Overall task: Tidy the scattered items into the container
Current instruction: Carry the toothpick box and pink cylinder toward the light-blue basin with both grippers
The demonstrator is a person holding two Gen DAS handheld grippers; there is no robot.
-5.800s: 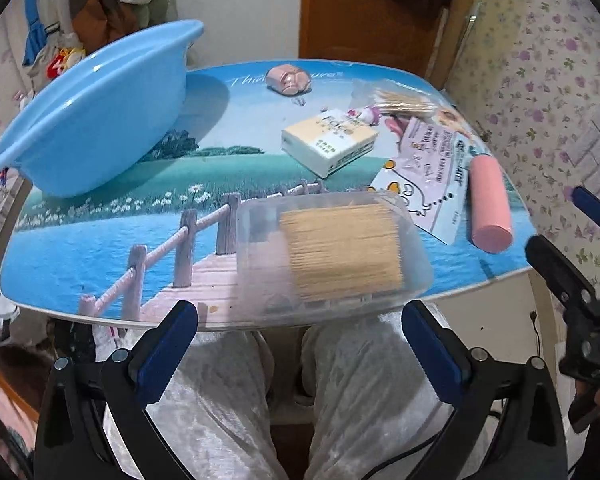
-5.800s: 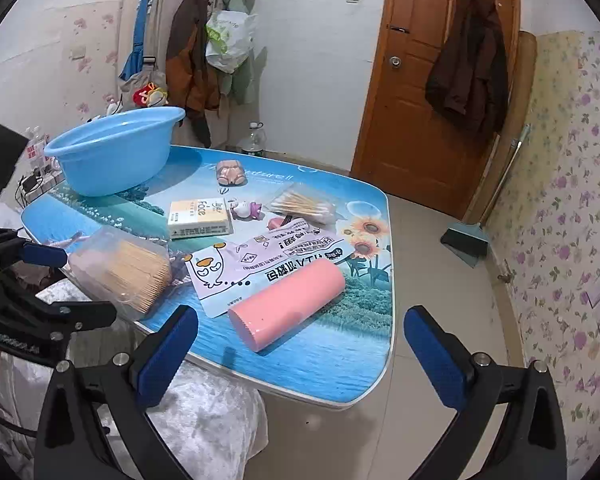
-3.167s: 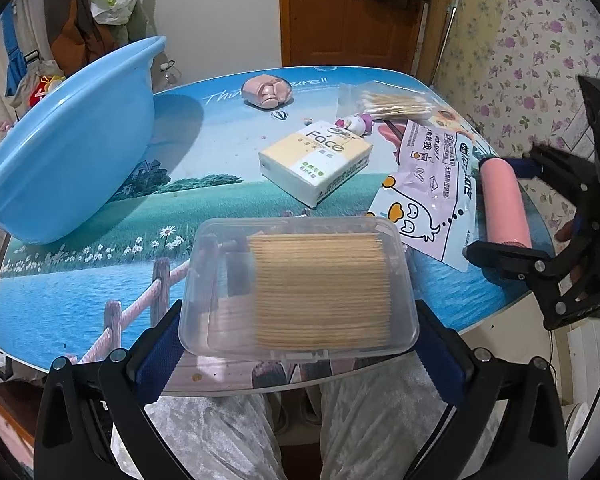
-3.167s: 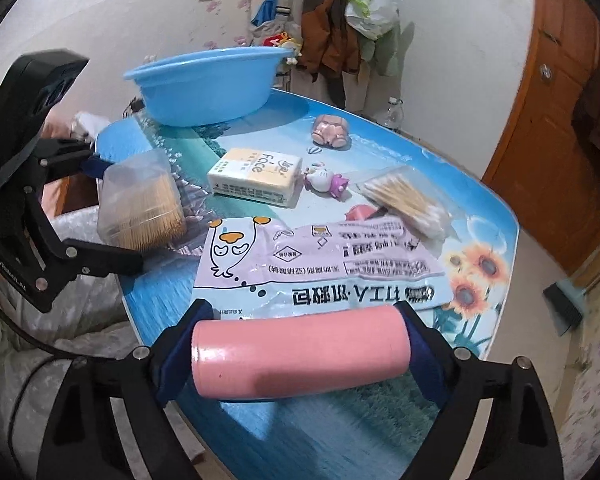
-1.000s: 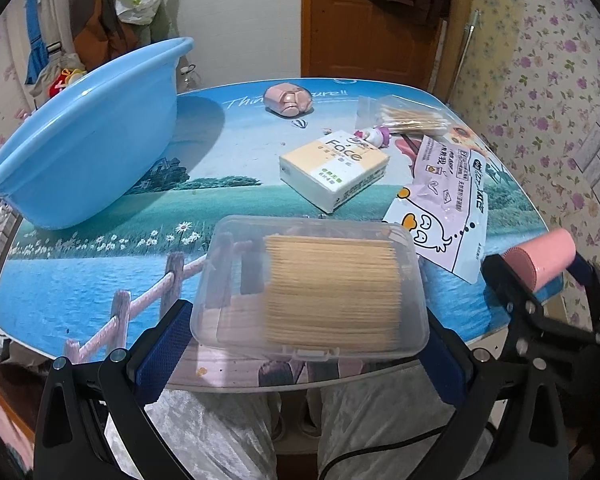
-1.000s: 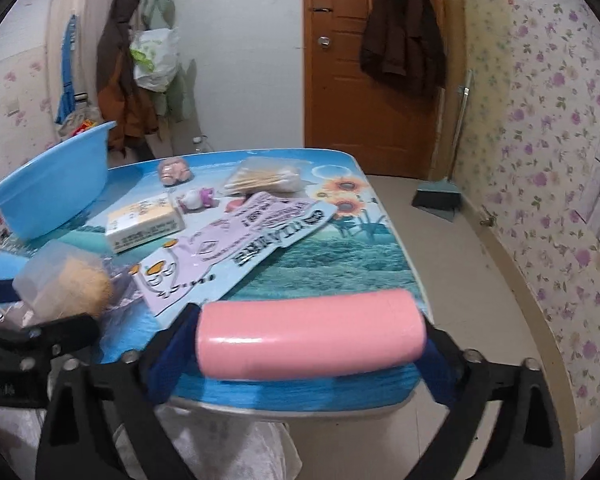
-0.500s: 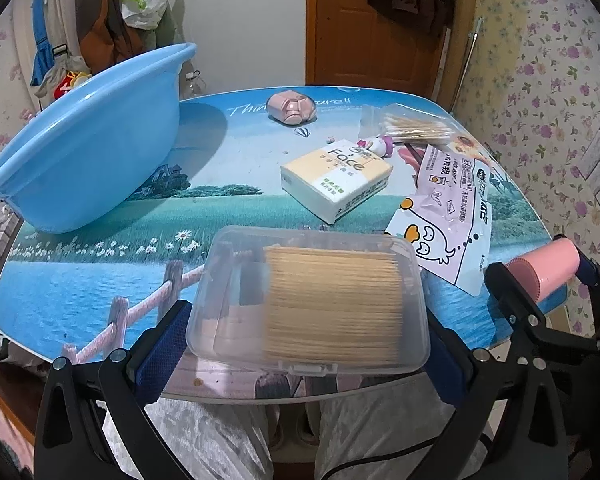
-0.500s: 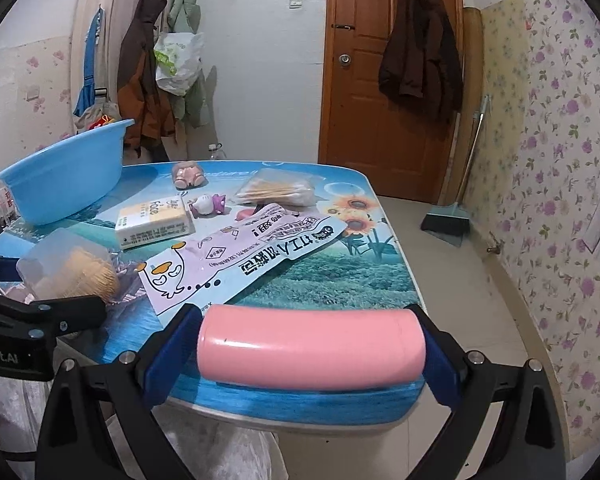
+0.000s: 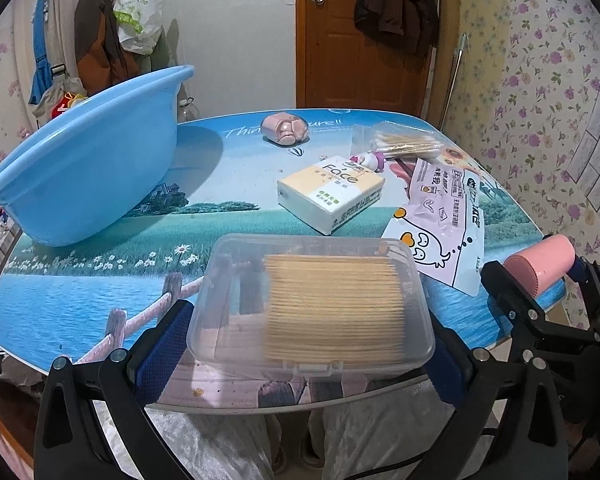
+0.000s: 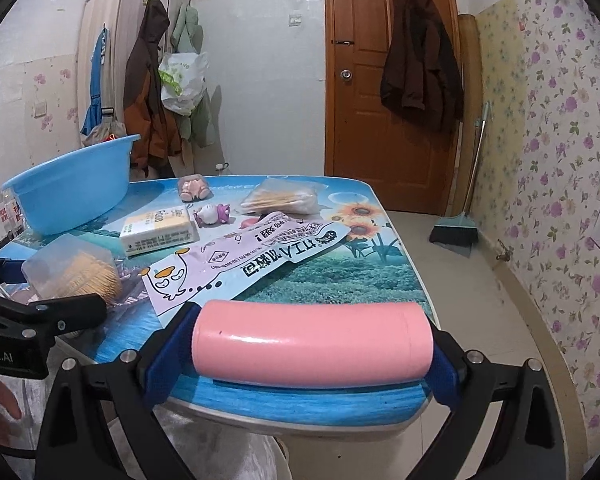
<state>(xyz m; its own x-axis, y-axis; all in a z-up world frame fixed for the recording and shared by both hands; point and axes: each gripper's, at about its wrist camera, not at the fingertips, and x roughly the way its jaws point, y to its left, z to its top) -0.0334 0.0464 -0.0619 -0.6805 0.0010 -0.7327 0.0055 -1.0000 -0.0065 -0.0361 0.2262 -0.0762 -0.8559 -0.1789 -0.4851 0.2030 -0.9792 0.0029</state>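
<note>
Left wrist view: left tongs (image 9: 306,342) clamp a clear plastic toothpick box (image 9: 311,305); right tongs (image 10: 300,354) clamp a pink plastic cylinder (image 10: 312,348) above the worktop (image 9: 228,176).

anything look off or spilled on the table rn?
Nothing spilled. Oddities: the blue basin sits tilted, its rim higher at the far side, and the purple printed pouch lies askew across the table. The toothpick box and pink cylinder are clamped, closed and intact.

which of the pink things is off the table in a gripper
The pink cylinder, clamped end to end in the right gripper. The pink toy and the pink-white figurine lie on the table.
</note>
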